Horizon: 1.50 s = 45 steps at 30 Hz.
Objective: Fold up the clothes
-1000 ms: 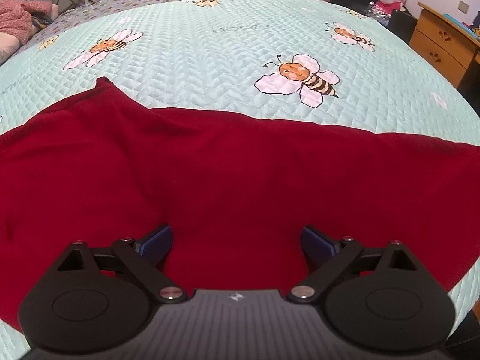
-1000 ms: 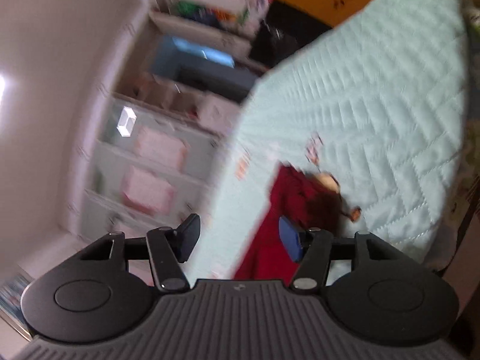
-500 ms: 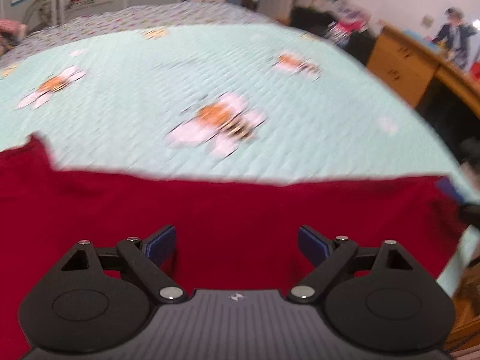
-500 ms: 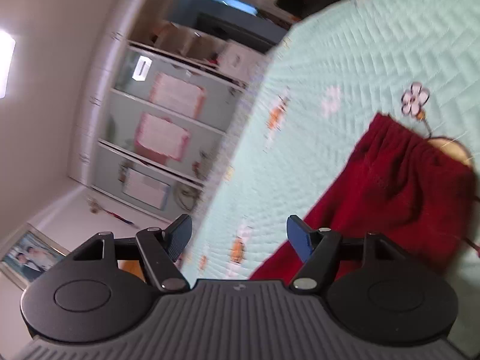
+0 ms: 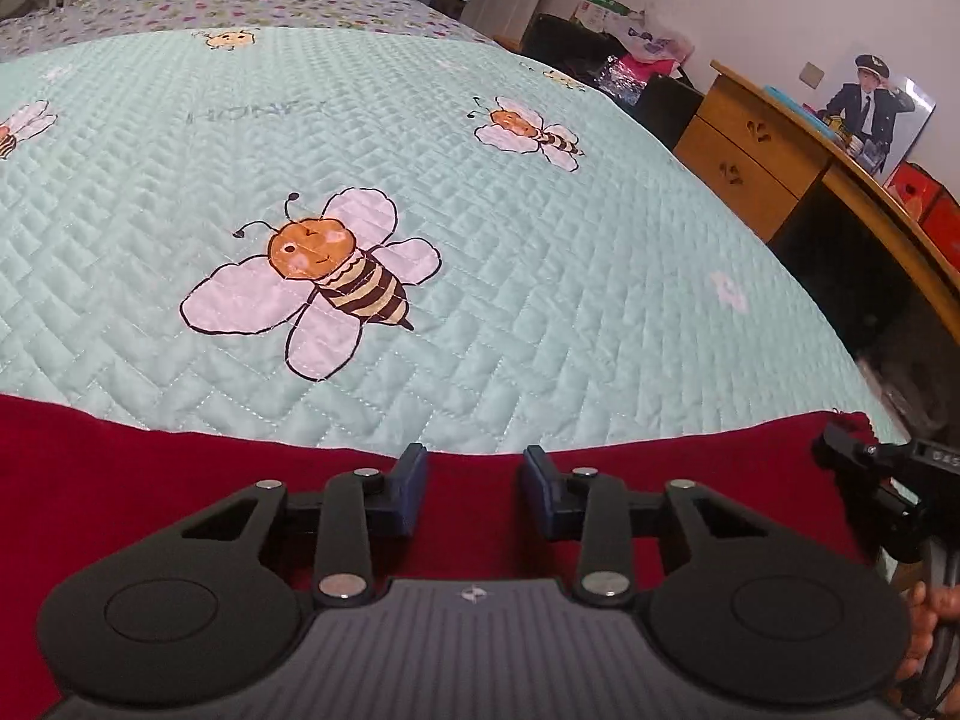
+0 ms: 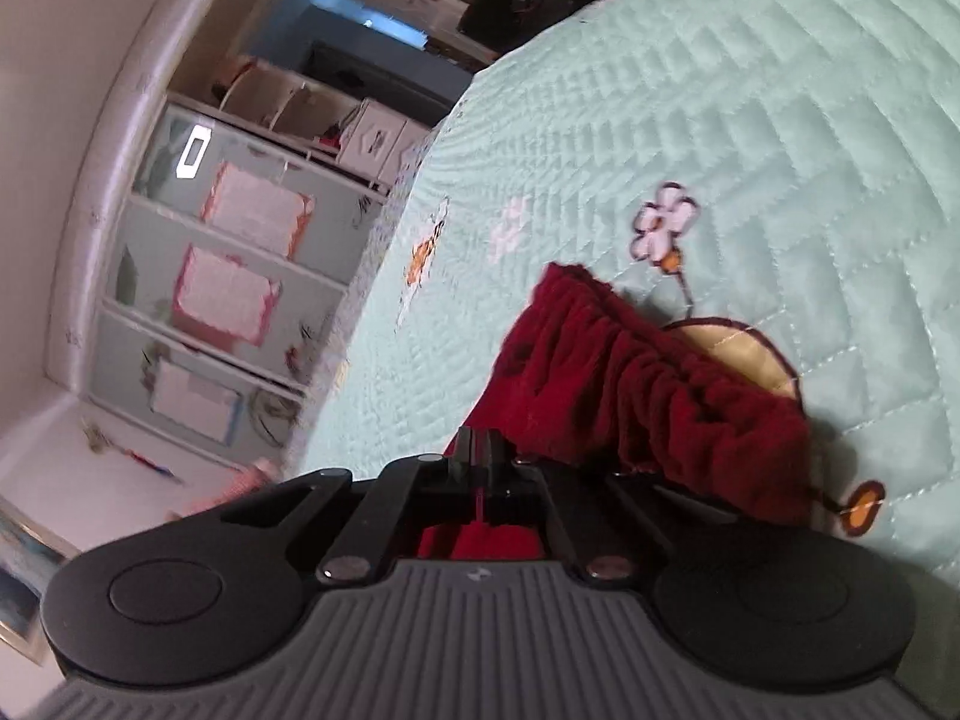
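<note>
Left wrist: closing left claw [image 5: 474,489] straddles red garment's [image 5: 180,498] edge; right claw [image 6: 480,456] closing, pinching it.

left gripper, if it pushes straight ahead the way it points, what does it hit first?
Likely the red garment: the left gripper tilts down over its far edge, jaws closing with cloth between them. The bee quilt lies just beyond; depth is unclear.

- We see the dark red garment [image 5: 180,480] spread flat beneath our left tool, its far edge just past the fingertips.
- Its gathered, ribbed end [image 6: 660,396] bunches just ahead of our right tool.
</note>
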{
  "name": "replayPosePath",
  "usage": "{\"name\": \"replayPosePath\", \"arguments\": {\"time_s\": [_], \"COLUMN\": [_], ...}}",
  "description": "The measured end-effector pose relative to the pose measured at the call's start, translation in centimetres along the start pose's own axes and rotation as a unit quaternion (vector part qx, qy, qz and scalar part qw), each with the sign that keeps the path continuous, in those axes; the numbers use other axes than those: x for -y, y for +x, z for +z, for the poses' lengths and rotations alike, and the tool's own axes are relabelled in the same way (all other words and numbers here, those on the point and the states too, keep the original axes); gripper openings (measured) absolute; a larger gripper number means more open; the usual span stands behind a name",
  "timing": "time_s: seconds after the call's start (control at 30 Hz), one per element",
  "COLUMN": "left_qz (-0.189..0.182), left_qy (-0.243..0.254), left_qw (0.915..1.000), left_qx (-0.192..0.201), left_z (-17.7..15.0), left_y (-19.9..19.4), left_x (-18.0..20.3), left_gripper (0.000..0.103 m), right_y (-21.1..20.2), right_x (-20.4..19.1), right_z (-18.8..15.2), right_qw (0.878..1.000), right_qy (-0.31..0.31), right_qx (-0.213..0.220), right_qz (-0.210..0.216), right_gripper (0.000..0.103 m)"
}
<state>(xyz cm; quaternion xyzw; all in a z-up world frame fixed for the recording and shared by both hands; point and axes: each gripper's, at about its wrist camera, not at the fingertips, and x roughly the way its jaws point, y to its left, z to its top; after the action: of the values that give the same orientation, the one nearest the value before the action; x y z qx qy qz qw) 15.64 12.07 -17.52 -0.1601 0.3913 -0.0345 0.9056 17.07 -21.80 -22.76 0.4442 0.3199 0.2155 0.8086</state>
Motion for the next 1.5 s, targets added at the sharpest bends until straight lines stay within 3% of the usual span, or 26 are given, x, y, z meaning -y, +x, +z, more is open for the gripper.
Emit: {"name": "replayPosePath", "arguments": {"time_s": [0.1, 0.2, 0.27, 0.37, 0.43, 0.47, 0.5, 0.67, 0.77, 0.8, 0.83, 0.97, 1.07, 1.13, 1.17, 1.2, 1.27, 1.3, 1.43, 1.5], "left_qz": [0.004, -0.023, -0.027, 0.026, 0.035, 0.041, 0.049, 0.103, 0.114, 0.116, 0.118, 0.113, 0.114, 0.116, 0.116, 0.115, 0.114, 0.114, 0.117, 0.118], "left_qy": [-0.015, 0.013, 0.048, 0.091, 0.095, 0.095, 0.094, 0.114, 0.126, 0.124, 0.125, 0.121, 0.124, 0.128, 0.128, 0.127, 0.125, 0.125, 0.125, 0.125], "left_qw": [0.9998, 0.9994, 0.9985, 0.9949, 0.9938, 0.9933, 0.9928, 0.9839, 0.9812, 0.9812, 0.9808, 0.9812, 0.9805, 0.9795, 0.9793, 0.9794, 0.9796, 0.9795, 0.9790, 0.9789], "left_qx": [0.011, 0.023, -0.002, -0.037, -0.044, -0.050, -0.057, -0.090, -0.091, -0.091, -0.092, -0.098, -0.101, -0.104, -0.105, -0.106, -0.108, -0.109, -0.110, -0.110], "left_z": [0.0, -0.5, -1.2, -2.1, -1.7, -1.5, -1.4, -2.3, -3.2, -3.2, -3.1, -2.8, -2.8, -2.8, -2.8, -2.7, -2.7, -2.7, -2.7, -2.7], "left_y": [-1.2, -2.7, -1.7, 0.3, 0.2, 0.0, -0.2, -1.0, -0.3, -0.3, -0.3, -0.1, 0.1, 0.1, 0.1, 0.1, 0.1, 0.2, 0.3, 0.4], "left_x": [0.4, 2.7, 4.4, 5.5, 6.1, 6.3, 6.5, 7.6, 7.5, 7.6, 7.7, 7.5, 7.6, 7.8, 7.8, 7.7, 7.7, 7.7, 7.8, 7.8], "left_gripper": [0.044, 0.055, 0.062, 0.059, 0.060, 0.060, 0.060, 0.069, 0.074, 0.074, 0.074, 0.075, 0.077, 0.078, 0.078, 0.078, 0.078, 0.078, 0.080, 0.081], "right_y": [-0.5, 0.7, 2.8, 4.2, 2.7, 1.6, 0.3, -2.0, 0.7, 1.7, 2.0, 0.2, 2.3, 4.6, 5.3, 5.5, 4.0, 3.2, 1.1, 2.6], "right_x": [-2.9, -4.4, -3.4, -1.4, -1.6, -2.3, -3.2, -5.4, -4.1, -3.7, -3.6, -6.7, -6.8, -5.1, -4.3, -4.0, -4.5, -4.7, -6.4, -5.9], "right_z": [-0.2, -0.2, 0.0, 0.6, 0.7, 0.4, 0.0, -2.7, -3.4, -3.2, -2.7, -2.8, -3.2, -3.1, -3.0, -2.6, -2.5, -2.5, -3.7, -3.5], "right_qw": [0.998, 0.997, 0.996, 0.995, 0.998, 0.998, 0.998, 0.992, 0.989, 0.988, 0.989, 0.989, 0.984, 0.981, 0.981, 0.982, 0.985, 0.986, 0.985, 0.981], "right_qy": [-0.047, -0.074, -0.074, -0.059, -0.039, -0.050, -0.065, -0.106, -0.120, -0.120, -0.110, -0.134, -0.142, -0.138, -0.134, -0.125, -0.121, -0.120, -0.137, -0.150], "right_qx": [0.006, -0.023, -0.047, -0.049, -0.031, -0.022, -0.017, -0.056, -0.087, -0.090, -0.085, -0.065, -0.110, -0.135, -0.136, -0.134, -0.117, -0.107, -0.101, -0.118], "right_qz": [0.028, 0.030, -0.013, -0.059, -0.033, -0.018, -0.003, 0.031, -0.017, -0.037, -0.046, -0.003, -0.005, -0.036, -0.039, -0.041, -0.038, -0.036, 0.004, -0.024], "right_gripper": [0.030, 0.043, 0.043, 0.002, 0.017, 0.035, 0.045, 0.047, 0.047, 0.038, 0.038, 0.050, 0.052, 0.042, 0.027, 0.025, 0.029, 0.035, 0.048, 0.051]}}
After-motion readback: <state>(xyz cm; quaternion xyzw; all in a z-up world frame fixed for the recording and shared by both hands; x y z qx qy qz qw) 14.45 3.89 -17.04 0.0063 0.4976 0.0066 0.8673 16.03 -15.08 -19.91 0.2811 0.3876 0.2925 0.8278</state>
